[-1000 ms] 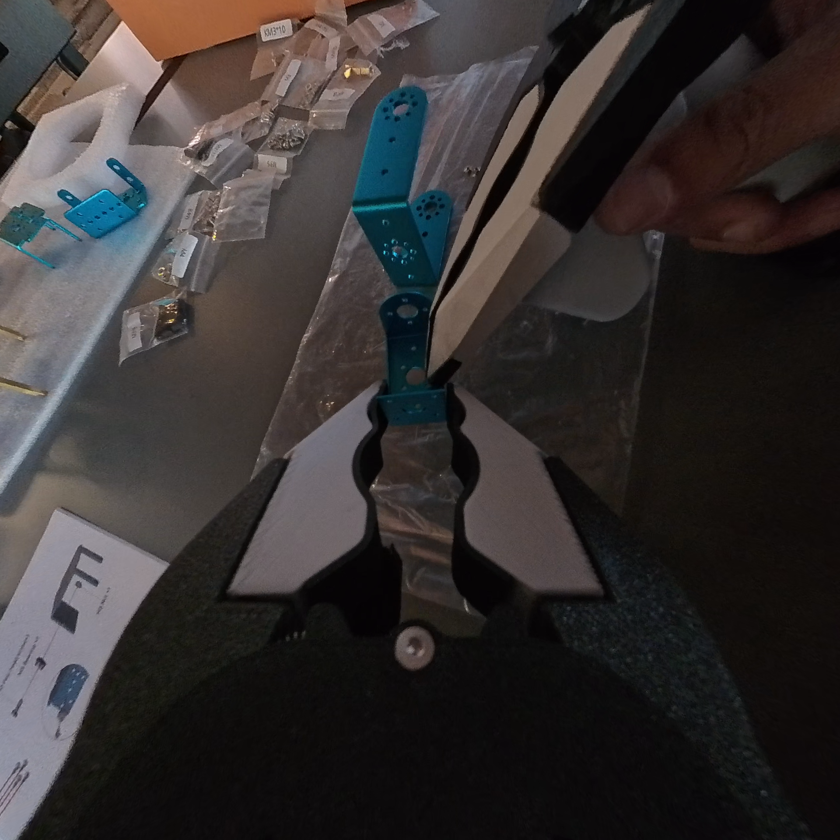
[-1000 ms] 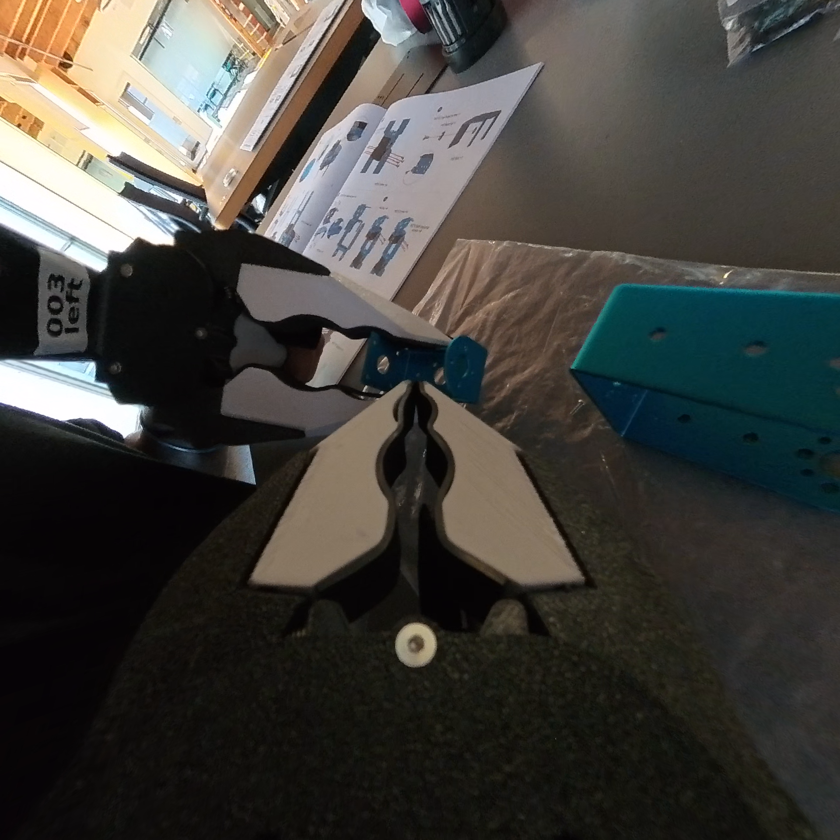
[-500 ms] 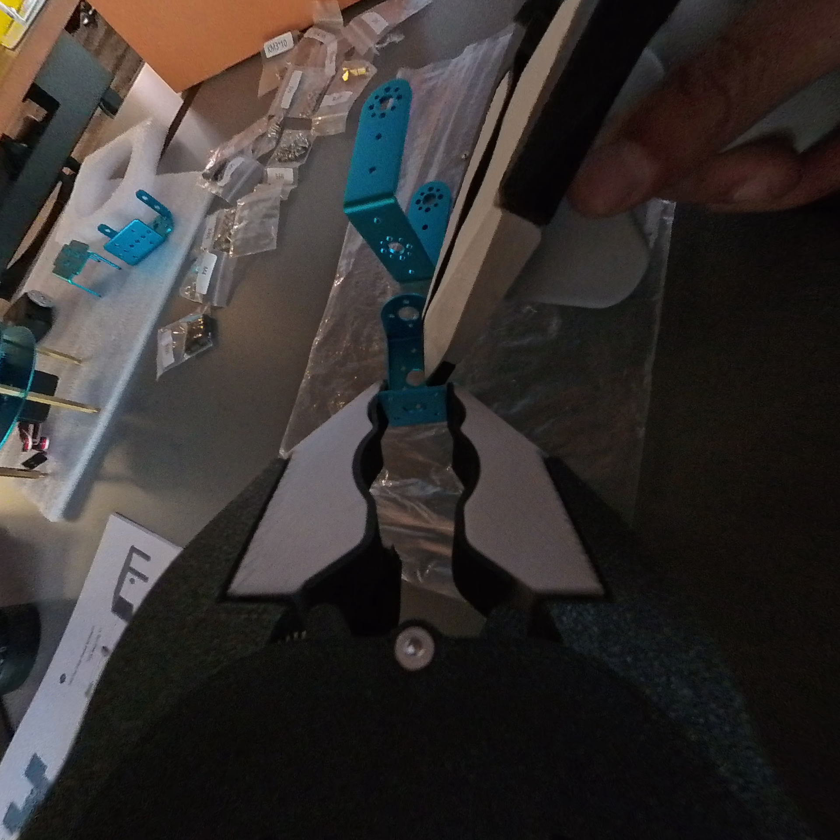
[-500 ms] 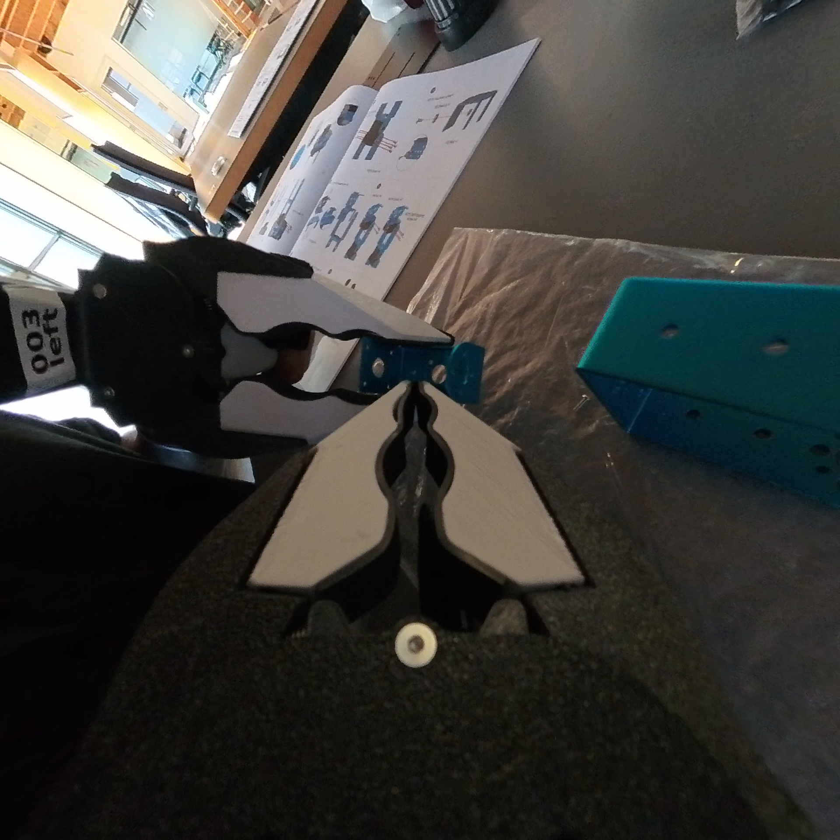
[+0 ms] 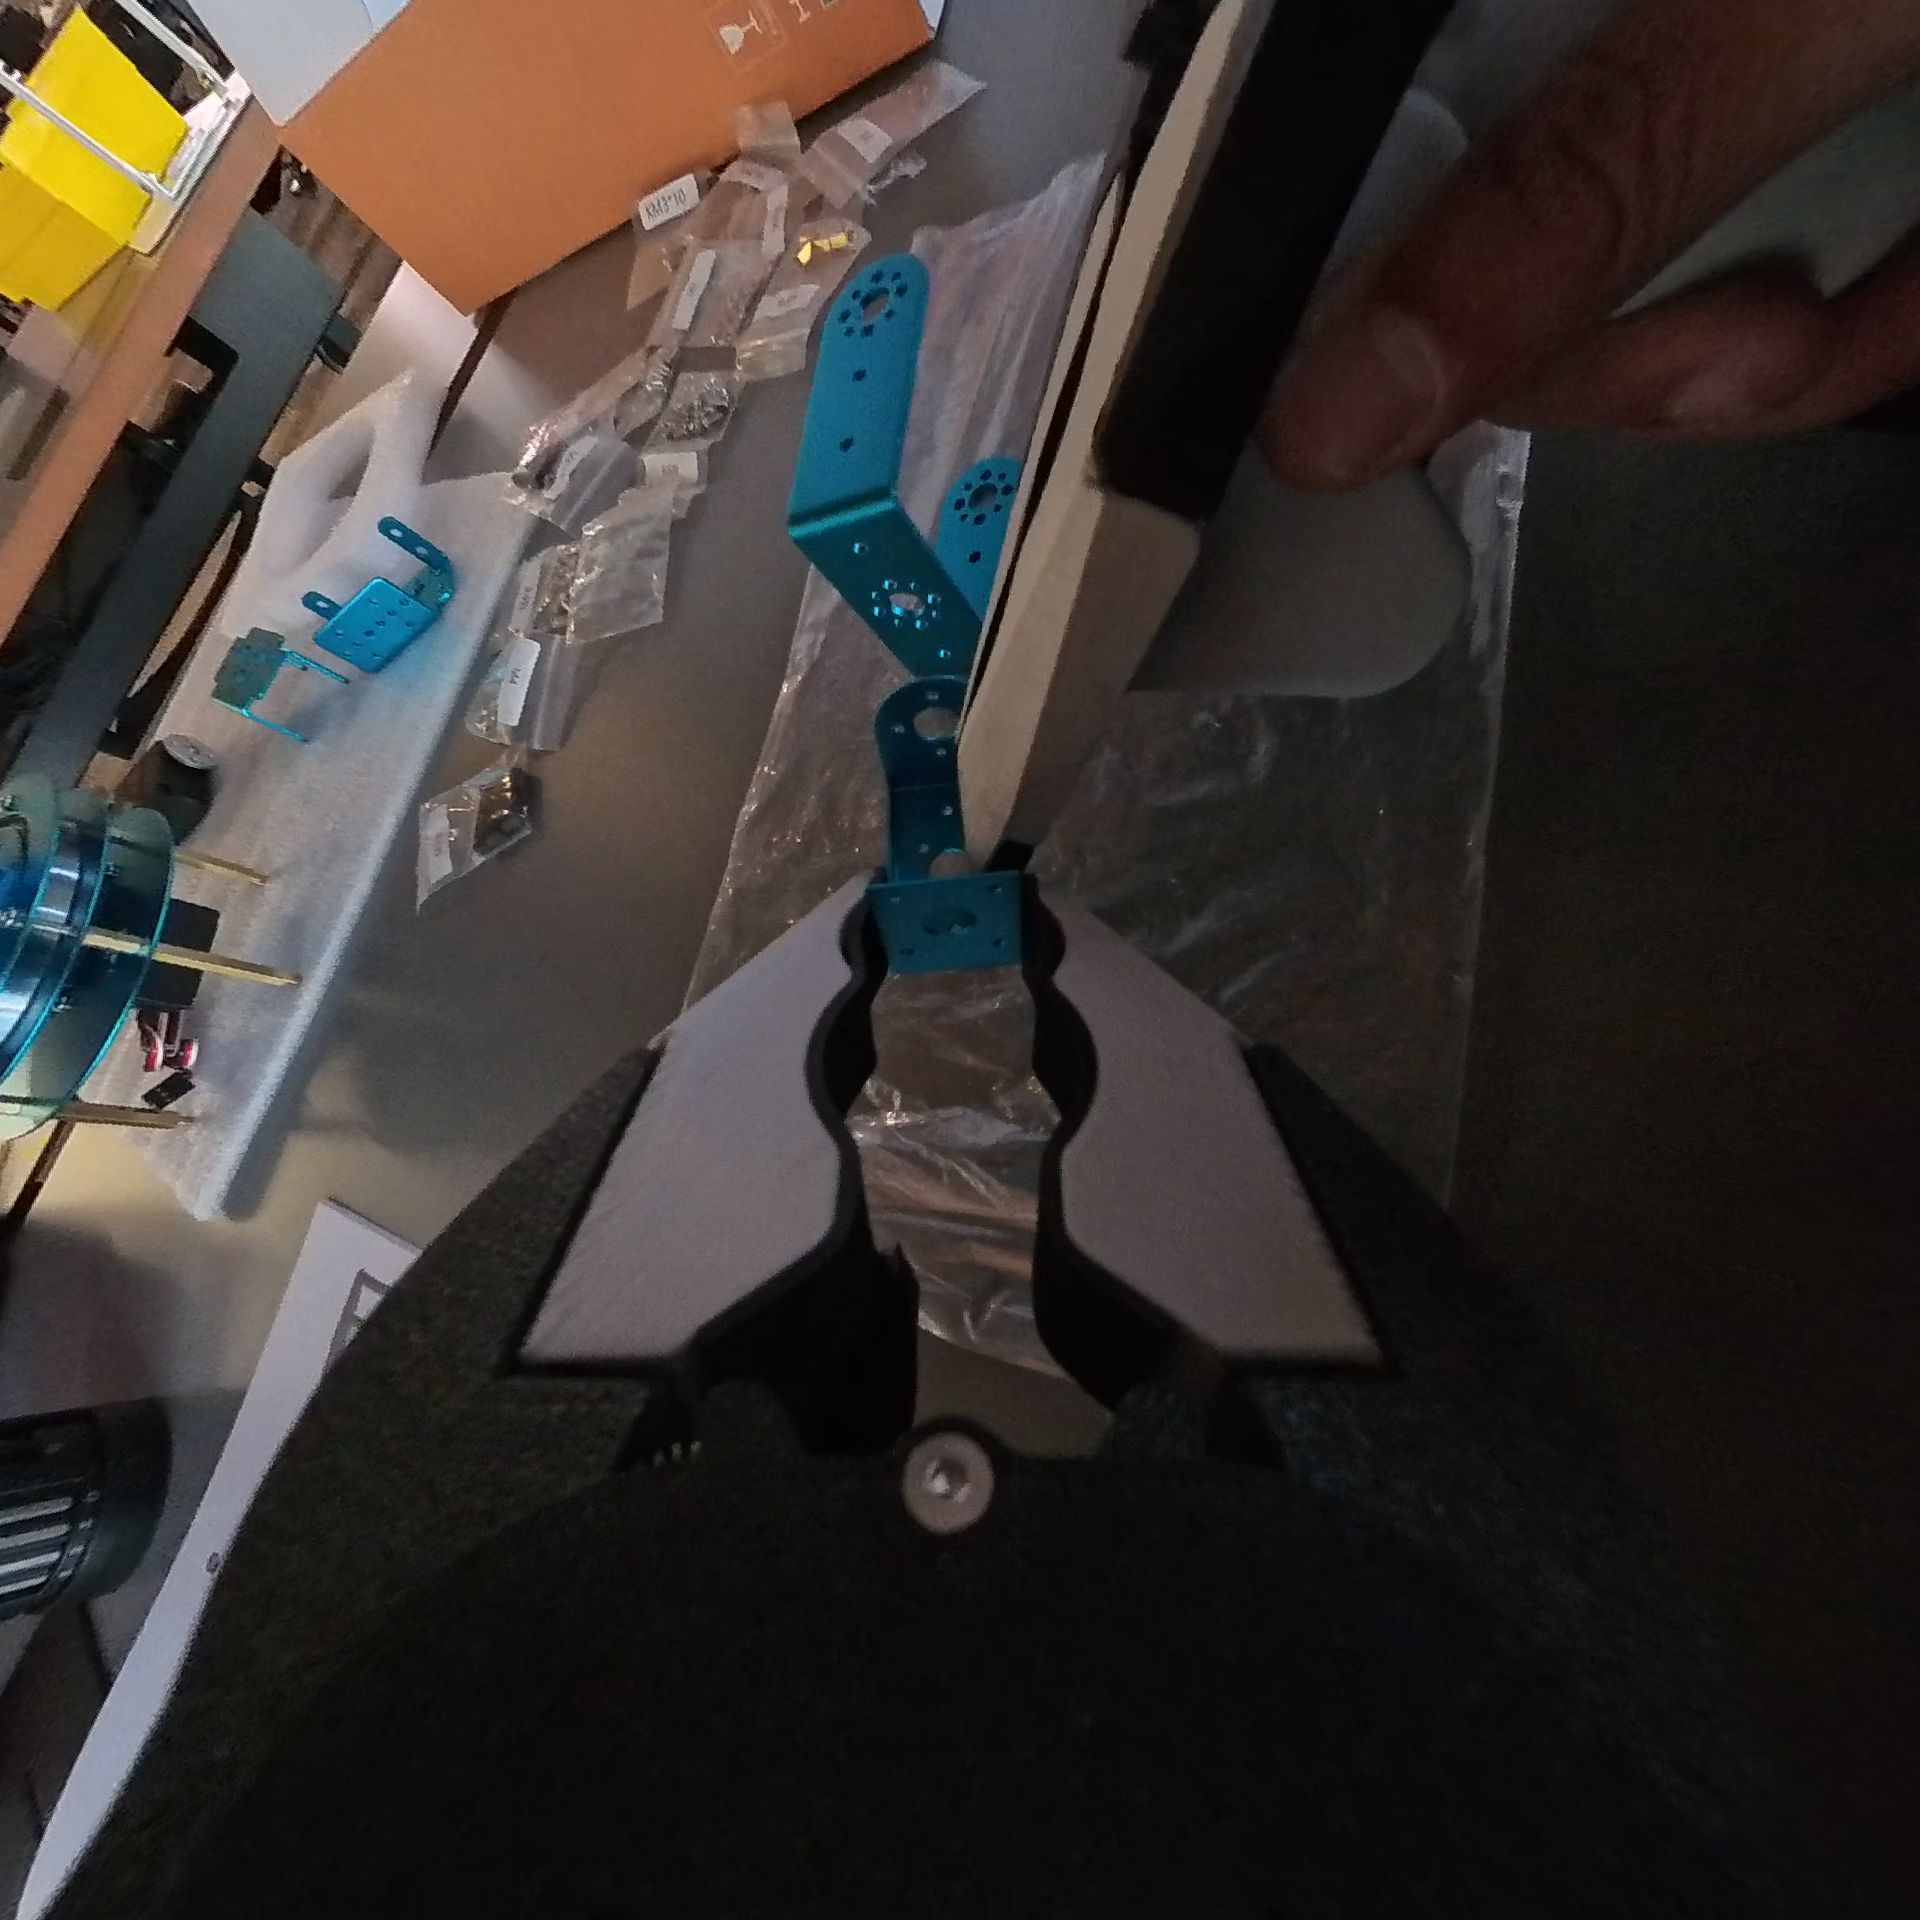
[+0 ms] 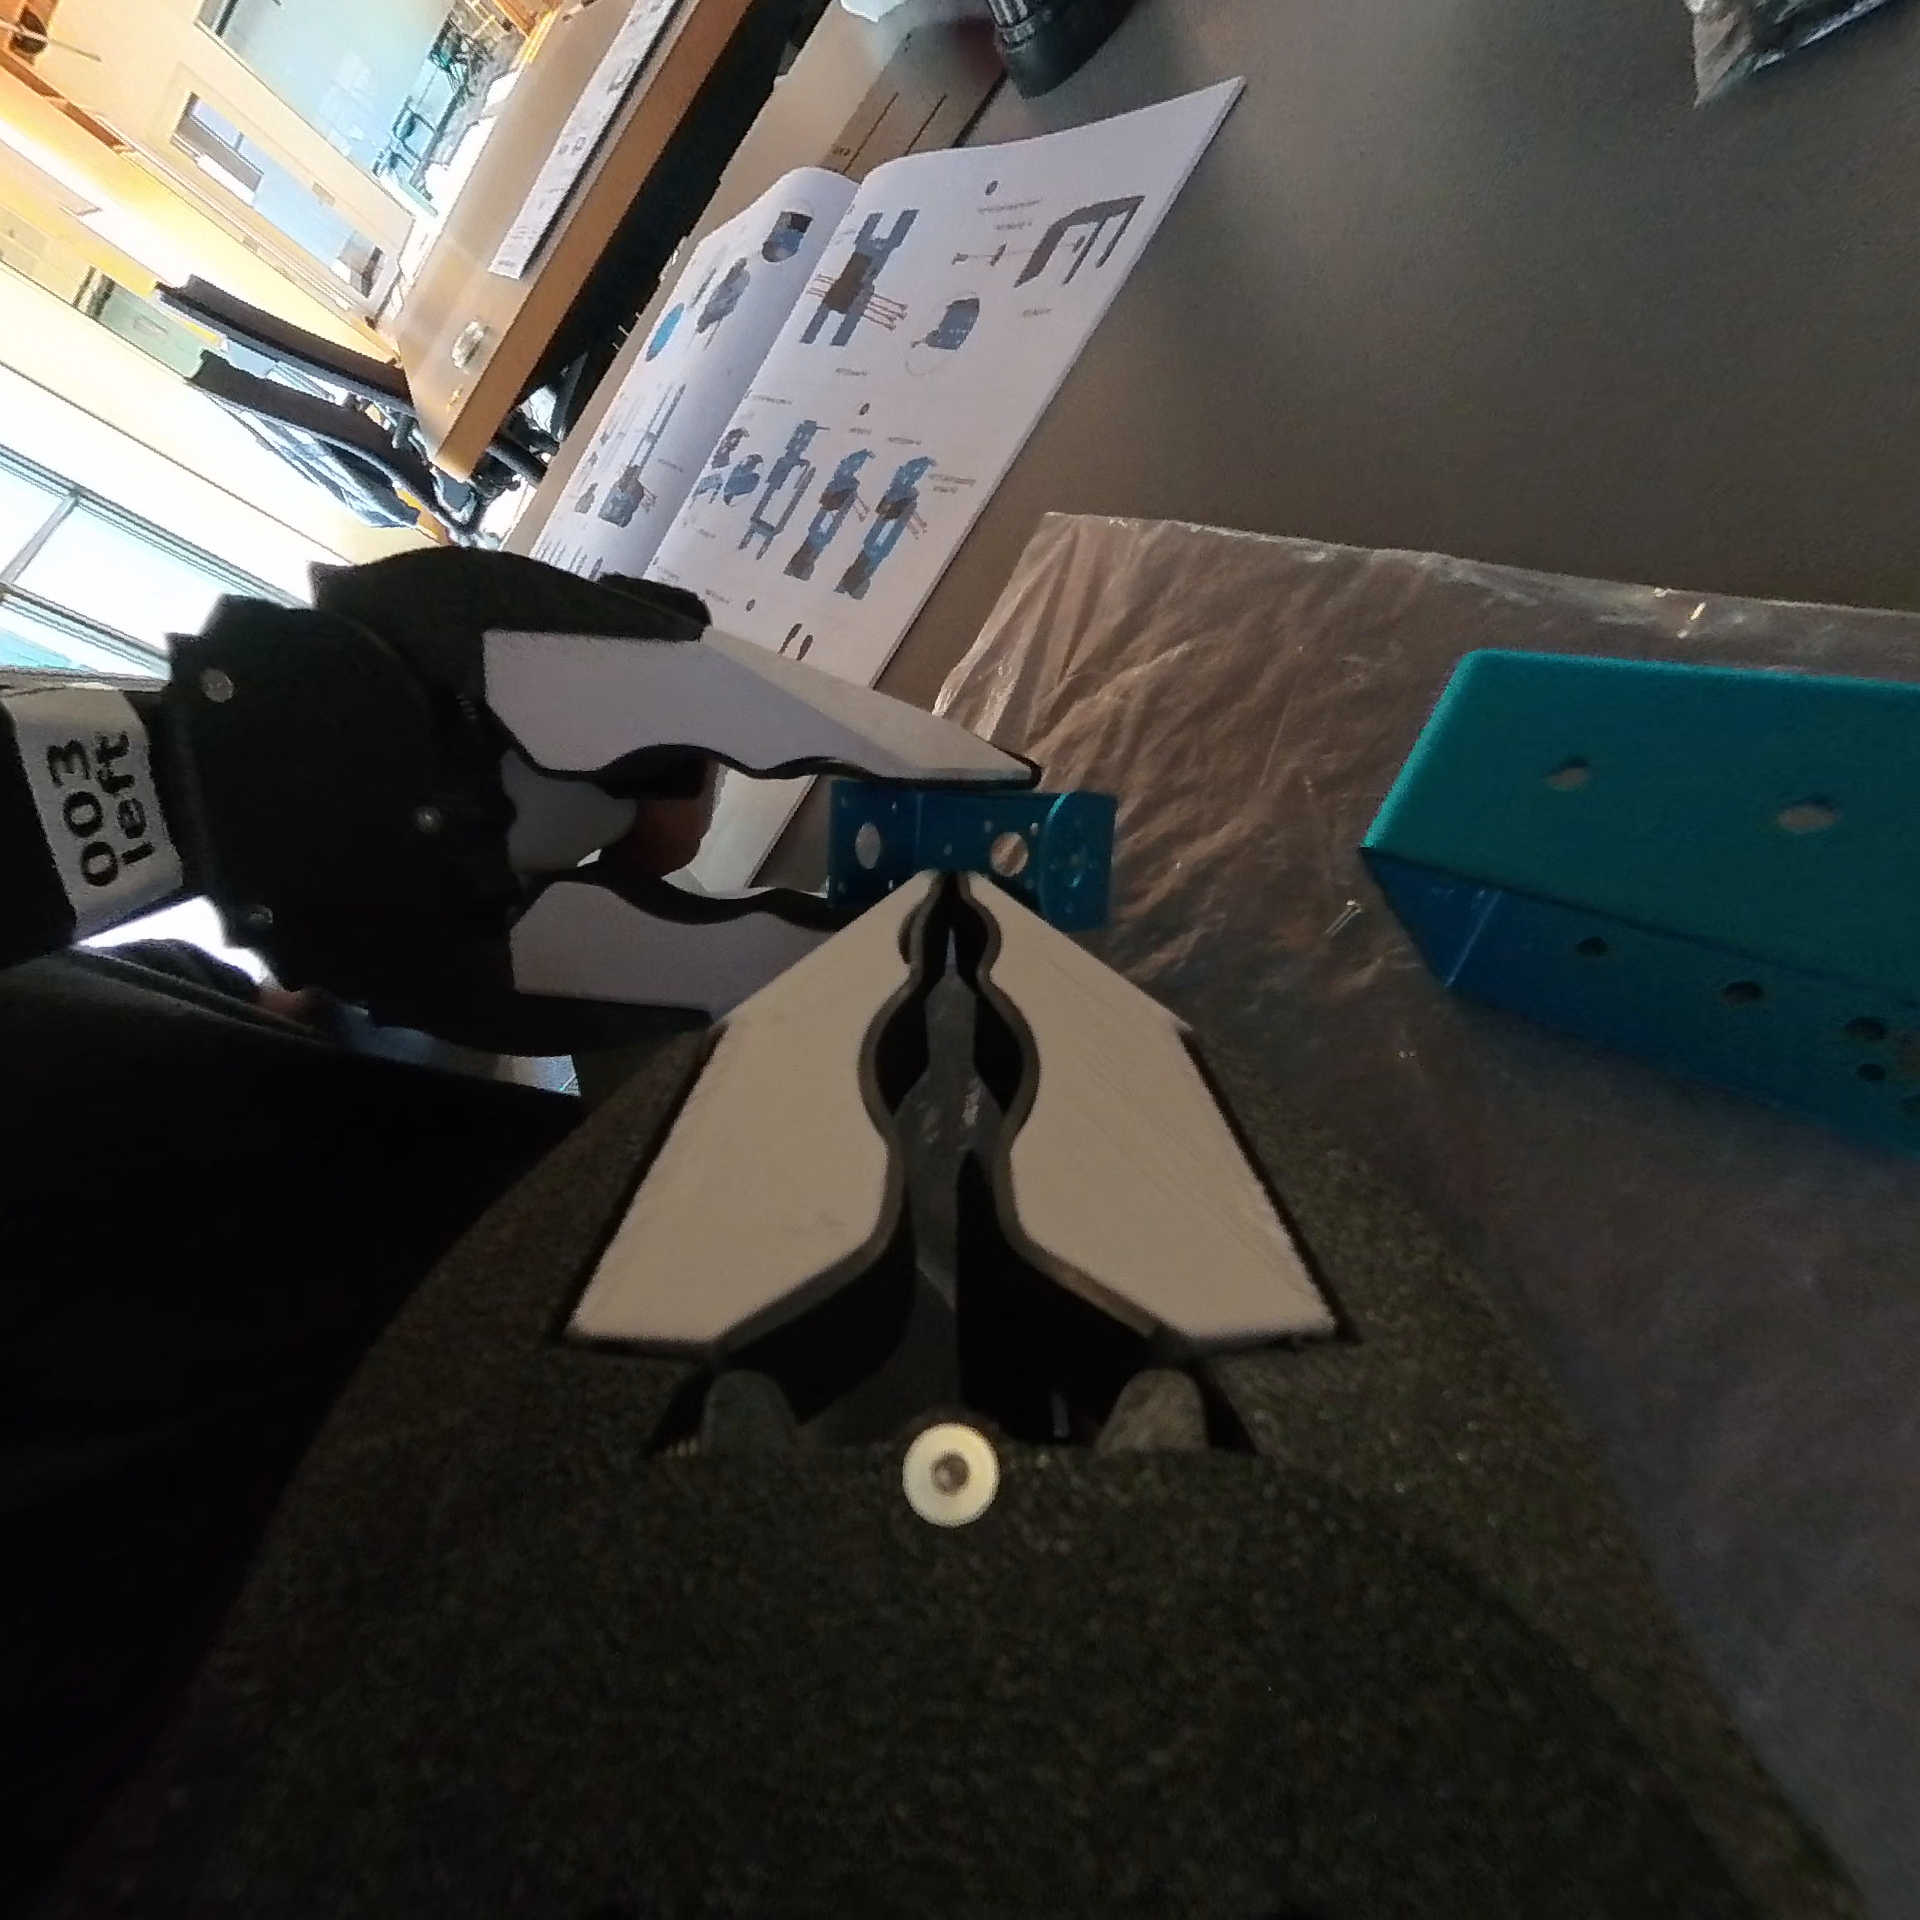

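Observation:
My left gripper [image 5: 948,920] is shut on the flat end of a small blue angle bracket [image 5: 920,800] and holds it above a clear plastic sheet [image 5: 1247,883]. In the right wrist view it [image 6: 883,842] comes in from the left, gripping the bracket [image 6: 977,847]. My right gripper [image 6: 943,883] is shut, with its tips against the bracket's lower edge. In the left wrist view it [image 5: 1003,847] reaches down from the upper right, held by a hand [image 5: 1558,260]. I cannot tell whether it pinches anything. A larger blue U-bracket [image 6: 1662,831] lies on the sheet, also in the left wrist view [image 5: 883,457].
An open instruction booklet [image 6: 883,364] lies beyond the sheet. Several small bags of hardware [image 5: 623,499] are scattered on the grey table. White foam [image 5: 343,810] carries more blue parts [image 5: 374,623]. An orange box [image 5: 571,135] stands at the back, a round blue assembly [image 5: 62,935] at the left. My left and right fingertips are right by each other. From either gripper's tips it is about 10 cm to the larger blue U-bracket [image 6: 1662,831]. My left wrist view [image 5: 872,405] looks at it from another angle.
Both grippers stayed at the small bracket. The left gripper swung, so more of the table's left side shows. The bracket turned a little, its round end now more edge-on to the right wrist view.

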`<state>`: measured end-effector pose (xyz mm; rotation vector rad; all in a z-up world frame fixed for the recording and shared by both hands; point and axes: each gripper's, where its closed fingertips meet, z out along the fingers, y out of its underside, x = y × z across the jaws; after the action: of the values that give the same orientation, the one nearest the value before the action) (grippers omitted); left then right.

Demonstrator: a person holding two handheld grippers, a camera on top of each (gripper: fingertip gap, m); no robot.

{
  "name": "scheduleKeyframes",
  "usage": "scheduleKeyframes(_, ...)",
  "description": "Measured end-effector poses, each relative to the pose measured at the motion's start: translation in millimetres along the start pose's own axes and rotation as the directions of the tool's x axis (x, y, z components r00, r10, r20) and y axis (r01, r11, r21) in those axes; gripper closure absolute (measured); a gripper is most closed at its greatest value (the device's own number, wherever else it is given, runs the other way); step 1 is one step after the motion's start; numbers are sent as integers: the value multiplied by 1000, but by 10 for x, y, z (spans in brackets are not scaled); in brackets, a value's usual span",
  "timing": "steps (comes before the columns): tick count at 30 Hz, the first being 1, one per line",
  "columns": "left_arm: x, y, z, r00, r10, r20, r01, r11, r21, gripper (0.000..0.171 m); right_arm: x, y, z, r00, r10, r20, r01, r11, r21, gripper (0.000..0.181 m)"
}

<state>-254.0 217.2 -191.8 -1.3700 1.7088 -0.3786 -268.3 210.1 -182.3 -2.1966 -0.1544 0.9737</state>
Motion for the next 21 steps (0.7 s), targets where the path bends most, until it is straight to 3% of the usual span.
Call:
scheduleKeyframes(10,-27,0,-2,997,-70,-10,70,997,43,147,-126,-144,-66,996,-92,20,91,994,66,181)
scheduleKeyframes(13,-42,-11,-23,994,-109,-23,110,992,58,148,-98,-238,-185,987,-157,-26,159,981,107,181)
scheduleKeyframes(18,-29,-87,-96,955,-264,-135,278,955,99,147,-8,-156,-239,955,-282,-94,286,957,37,181)
scheduleKeyframes(21,-62,-181,-169,895,-383,-226,420,896,142,147,-79,-157,-245,934,-343,-97,348,937,38,181)
